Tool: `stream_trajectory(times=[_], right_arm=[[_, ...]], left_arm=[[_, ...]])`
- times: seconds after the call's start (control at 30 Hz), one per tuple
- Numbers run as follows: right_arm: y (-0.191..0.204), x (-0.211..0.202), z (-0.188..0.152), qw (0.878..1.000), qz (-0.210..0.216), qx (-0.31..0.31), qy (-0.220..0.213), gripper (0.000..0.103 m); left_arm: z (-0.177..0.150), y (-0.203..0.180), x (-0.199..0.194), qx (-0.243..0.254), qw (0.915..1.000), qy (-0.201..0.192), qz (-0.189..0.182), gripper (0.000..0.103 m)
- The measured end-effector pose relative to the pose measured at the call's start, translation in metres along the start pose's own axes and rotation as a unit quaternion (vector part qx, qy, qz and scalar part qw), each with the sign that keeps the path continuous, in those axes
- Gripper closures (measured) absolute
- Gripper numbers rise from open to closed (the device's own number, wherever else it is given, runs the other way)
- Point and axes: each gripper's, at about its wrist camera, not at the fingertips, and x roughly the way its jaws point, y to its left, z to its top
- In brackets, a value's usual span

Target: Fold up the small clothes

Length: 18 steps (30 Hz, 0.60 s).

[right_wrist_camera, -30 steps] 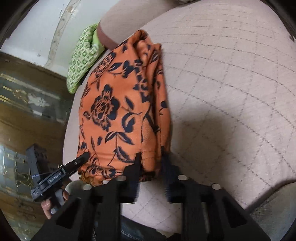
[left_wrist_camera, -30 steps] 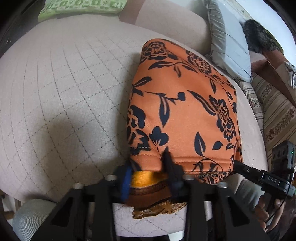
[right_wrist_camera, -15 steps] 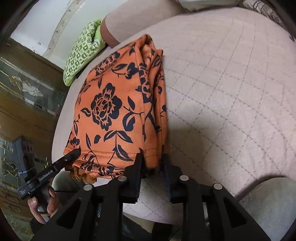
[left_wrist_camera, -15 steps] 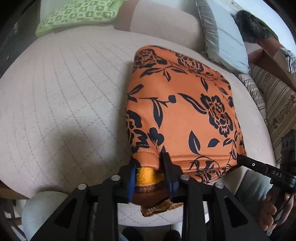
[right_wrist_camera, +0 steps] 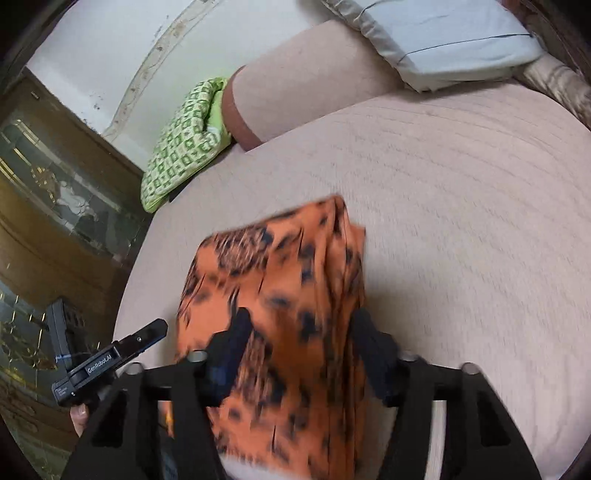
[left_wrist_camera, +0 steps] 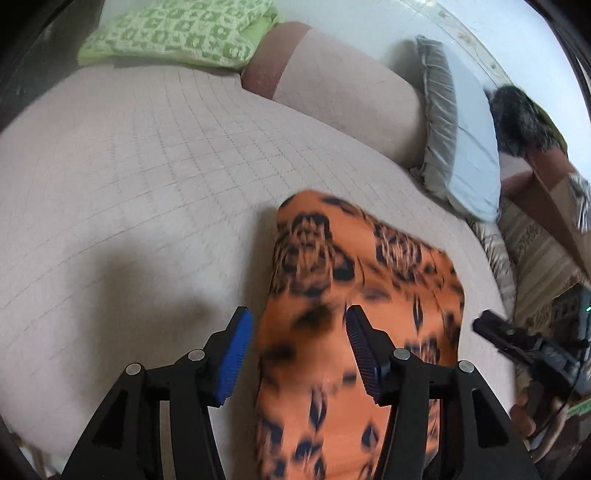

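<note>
Orange floral garment (left_wrist_camera: 354, 325), folded, lies on the bed (left_wrist_camera: 140, 192), its long axis running straight ahead between the spread, released fingers of both left tool (left_wrist_camera: 299, 350) and right tool (right_wrist_camera: 301, 350), equally near.

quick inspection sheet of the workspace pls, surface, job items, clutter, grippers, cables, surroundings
surface: beige quilted bed cover, lying smooth.
job's things: orange floral cloth lies folded on the cover; motion blur hides its edges.
clutter: green checked pillow, beige bolster and grey pillow along the far side of the bed.
grippers: left gripper open, fingers either side of the cloth; right gripper open, also straddling the cloth.
cables: a thin dark wire by the right gripper's handle.
surroundings: white wall; dark wood cabinet with glass; striped fabric beside the bed.
</note>
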Motion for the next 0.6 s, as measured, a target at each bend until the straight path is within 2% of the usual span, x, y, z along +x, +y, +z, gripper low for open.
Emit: stream_trajectory(times=[0.07, 0.13, 0.2, 0.27, 0.3, 0.37, 0.43, 0.5, 0.53, 0.6], right_arm=[[-0.003, 0.02, 0.011, 1.0, 0.003, 0.006, 0.004, 0.067], [-0.009, 0.035, 0.015, 1.0, 0.0, 0.009, 0.013, 0.097], [-0.015, 0.04, 0.01, 1.0, 0.005, 0.017, 0.014, 0.097], [-0.015, 0.032, 0.004, 1.0, -0.027, 0.009, -0.009, 0.098], [-0.014, 0.031, 0.002, 0.999, -0.035, 0.005, -0.012, 0.098], [-0.014, 0.043, 0.002, 0.998, -0.057, -0.006, -0.005, 0.098], [-0.015, 0.063, 0.001, 0.997, -0.078, -0.024, 0.016, 0.098], [-0.02, 0.073, -0.001, 0.997, -0.069, -0.013, 0.028, 0.097], [-0.02, 0.066, 0.0, 0.998, -0.061, -0.007, 0.025, 0.091], [-0.018, 0.045, -0.001, 0.999, -0.05, 0.001, 0.013, 0.085]], left_arm=[[0.01, 0.002, 0.02, -0.009, 0.9997, 0.013, -0.019, 0.05], [0.015, 0.008, 0.043, -0.018, 0.9991, 0.037, -0.012, 0.053], [0.014, 0.013, 0.044, -0.034, 0.9988, 0.023, -0.027, 0.06], [0.008, 0.006, 0.032, -0.007, 0.9995, -0.006, -0.031, 0.068], [0.003, -0.002, 0.03, 0.018, 0.9996, -0.018, -0.015, 0.069], [-0.003, -0.008, 0.042, 0.042, 0.9987, -0.015, 0.026, 0.069], [-0.006, -0.004, 0.05, 0.044, 0.9984, -0.003, 0.036, 0.066], [-0.003, 0.003, 0.049, 0.025, 0.9993, 0.008, 0.025, 0.062], [-0.002, 0.003, 0.045, 0.022, 0.9994, 0.01, 0.024, 0.062], [-0.004, -0.005, 0.029, 0.036, 0.9984, -0.002, 0.044, 0.062]])
